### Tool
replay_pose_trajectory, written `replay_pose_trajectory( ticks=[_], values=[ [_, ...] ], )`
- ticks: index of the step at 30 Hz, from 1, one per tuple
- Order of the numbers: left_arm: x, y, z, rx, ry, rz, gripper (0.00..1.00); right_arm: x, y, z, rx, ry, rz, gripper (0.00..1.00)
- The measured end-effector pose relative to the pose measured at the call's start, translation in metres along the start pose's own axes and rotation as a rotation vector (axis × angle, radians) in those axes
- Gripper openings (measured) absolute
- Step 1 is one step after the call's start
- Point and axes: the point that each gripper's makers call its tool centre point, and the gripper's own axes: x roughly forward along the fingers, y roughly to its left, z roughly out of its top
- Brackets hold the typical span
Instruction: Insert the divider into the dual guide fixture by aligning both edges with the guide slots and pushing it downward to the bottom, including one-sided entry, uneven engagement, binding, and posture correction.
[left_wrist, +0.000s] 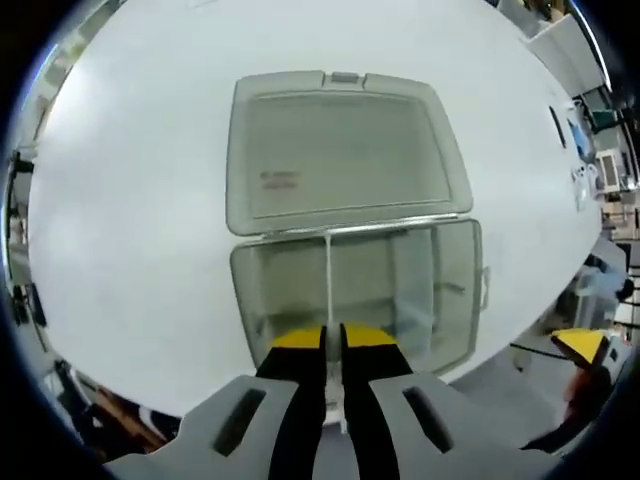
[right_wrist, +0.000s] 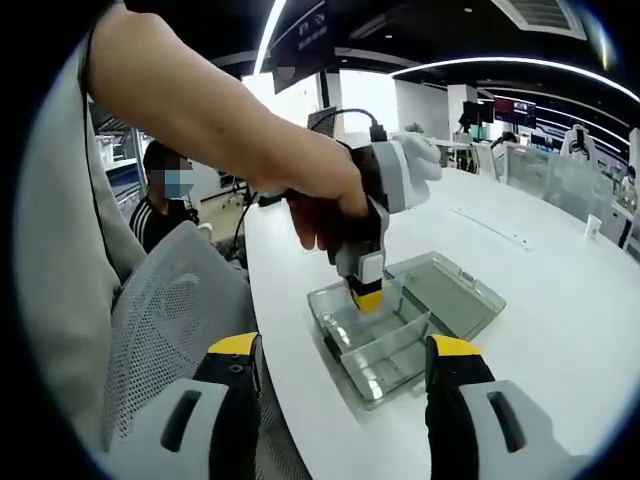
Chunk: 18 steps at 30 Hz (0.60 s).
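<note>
The left gripper is pointing straight down over the clear plastic box, its yellow-tipped jaws pinched together on the top edge of the thin transparent divider, which is standing upright inside the box and running away from the camera toward the hinge. The box's lid is lying flipped open flat on the white table beyond it. Over in the right gripper view, the same left gripper is hanging above the box, gripped from above by the person's hand, with its yellow tips down at the level of the box rim; the divider is showing as a clear wall crossing the inside of the box below those tips. Whether both of its edges are sitting in their slots is too hard to tell through the clear plastic. The right gripper is hovering well back from the box, just off the table edge, jaws spread wide apart and gripping nothing. A grey mesh chair is sitting beside the table at the left.
</note>
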Motion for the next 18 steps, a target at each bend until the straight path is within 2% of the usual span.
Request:
replay_pose_trajectory(
  ticks=[5,18],
  values=[
    [0.0006,0.0007,0.0009,-0.017,-0.013,-0.028,0.01,0.0008,-0.0009,-0.0011,0.006,-0.001,-0.001,0.64],
    [0.0006,0.0003,0.0015,-0.004,-0.009,-0.018,0.01,0.0017,-0.0042,-0.0029,0.022,-0.011,-0.005,0.64]
  ],
)
